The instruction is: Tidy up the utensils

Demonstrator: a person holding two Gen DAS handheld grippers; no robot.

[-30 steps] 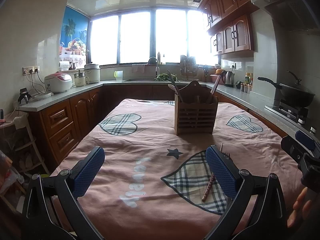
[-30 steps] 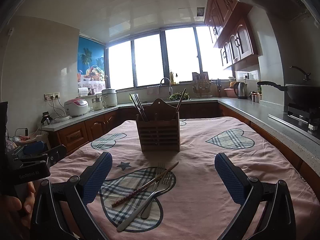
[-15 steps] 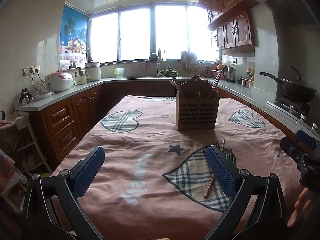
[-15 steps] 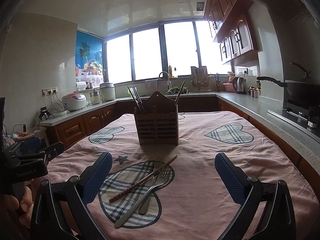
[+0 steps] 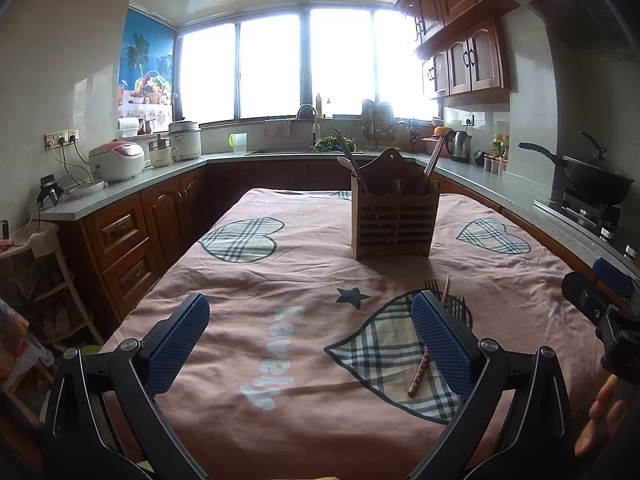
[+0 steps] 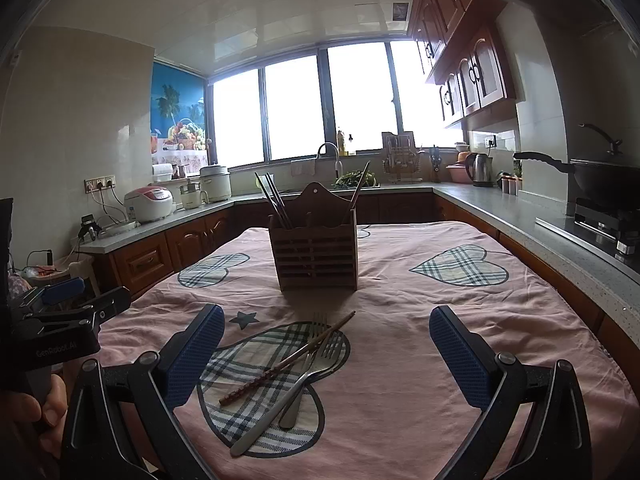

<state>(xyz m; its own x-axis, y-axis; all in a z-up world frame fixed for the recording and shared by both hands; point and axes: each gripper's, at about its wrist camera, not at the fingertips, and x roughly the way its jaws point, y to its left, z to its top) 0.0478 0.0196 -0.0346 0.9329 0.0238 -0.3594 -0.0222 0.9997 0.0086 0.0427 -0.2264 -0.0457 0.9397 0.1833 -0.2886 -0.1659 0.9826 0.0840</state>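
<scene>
Right wrist view: my right tongs (image 6: 324, 350) hung wide open and empty above the pink cloth (image 6: 420, 360) covering the counter, with two forks (image 6: 308, 368) and a patterned chopstick (image 6: 288, 360) lying crossed on a plaid heart patch between and just ahead of the pads. Beyond them stood the slatted wooden utensil holder (image 6: 314, 258), upright, with dark chopsticks (image 6: 272, 200) leaning out of its left slot and another stick out of its right. Left wrist view showed my left tongs (image 5: 310, 340) equally spread and holding nothing, the same loose pieces partly hidden behind its right pad (image 5: 440, 344).

By my reading, sorting was mid-course: some sticks were already housed, three pieces remained on the cloth. I judged the step in hand to be the approach to those pieces. Any pickup would have called for lowering one pair of tongs over a single thin handle, closing flat against the cloth, and avoiding the pieces crossing it.
</scene>
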